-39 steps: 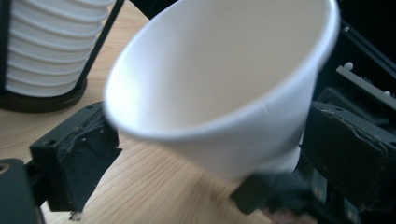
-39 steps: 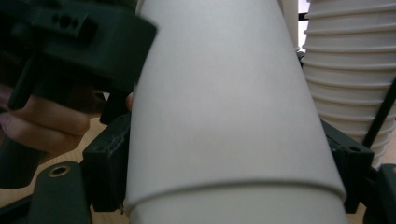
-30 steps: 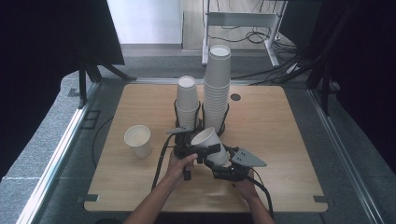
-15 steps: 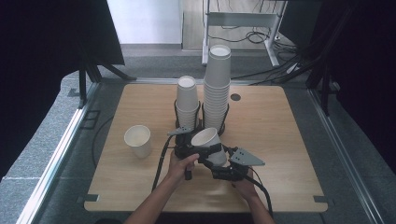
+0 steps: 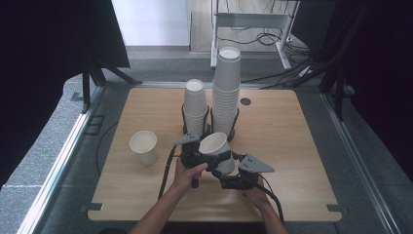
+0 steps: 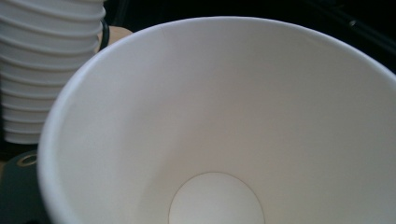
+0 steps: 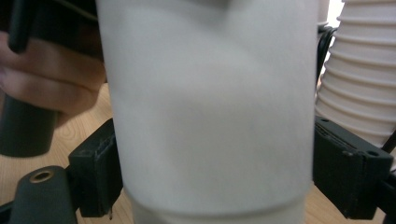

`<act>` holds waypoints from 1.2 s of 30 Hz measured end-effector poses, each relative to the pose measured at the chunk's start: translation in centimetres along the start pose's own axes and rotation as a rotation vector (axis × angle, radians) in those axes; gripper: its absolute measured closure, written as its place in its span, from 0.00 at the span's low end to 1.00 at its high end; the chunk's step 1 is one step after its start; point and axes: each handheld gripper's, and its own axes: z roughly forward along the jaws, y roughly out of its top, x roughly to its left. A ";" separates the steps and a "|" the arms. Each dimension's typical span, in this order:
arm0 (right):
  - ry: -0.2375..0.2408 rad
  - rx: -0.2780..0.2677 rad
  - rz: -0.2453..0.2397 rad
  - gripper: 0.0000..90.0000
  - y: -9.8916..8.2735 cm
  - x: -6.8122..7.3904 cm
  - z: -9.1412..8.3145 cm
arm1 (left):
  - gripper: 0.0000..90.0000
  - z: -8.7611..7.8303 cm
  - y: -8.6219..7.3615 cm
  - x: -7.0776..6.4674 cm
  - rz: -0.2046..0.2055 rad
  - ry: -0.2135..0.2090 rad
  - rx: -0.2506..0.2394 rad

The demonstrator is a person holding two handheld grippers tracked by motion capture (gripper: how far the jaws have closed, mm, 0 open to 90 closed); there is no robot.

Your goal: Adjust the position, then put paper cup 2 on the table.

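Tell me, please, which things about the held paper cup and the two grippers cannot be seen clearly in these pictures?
- Left gripper jaws: in the left gripper view the held cup covers them, and in the high view they are too small, so its grip cannot be judged.
- Cup base: cut off by the bottom edge of the right gripper view.
- Right gripper: the cup stands between its pads; blur hides whether they press.
- Whether the held cup is single or nested: the seam near the bottom is blurred.

A tilted white paper cup (image 5: 215, 145) sits between the left gripper (image 5: 195, 155) and the right gripper (image 5: 233, 176). Two tall stacks of white paper cups (image 5: 213, 103) stand just behind on the light wooden table (image 5: 292, 146). Another white paper cup (image 5: 143, 146) stands alone at the left
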 end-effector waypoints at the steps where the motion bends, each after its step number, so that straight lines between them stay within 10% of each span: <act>1: 0.001 0.004 -0.001 0.14 0.0 0.0 0.0 | 0.15 -0.2 0.0 -0.1 0.011 0.009 -0.001; 36: -0.031 0.218 -0.052 0.14 -0.9 -0.1 -0.6 | 0.15 -4.6 -1.5 1.9 0.178 0.365 0.008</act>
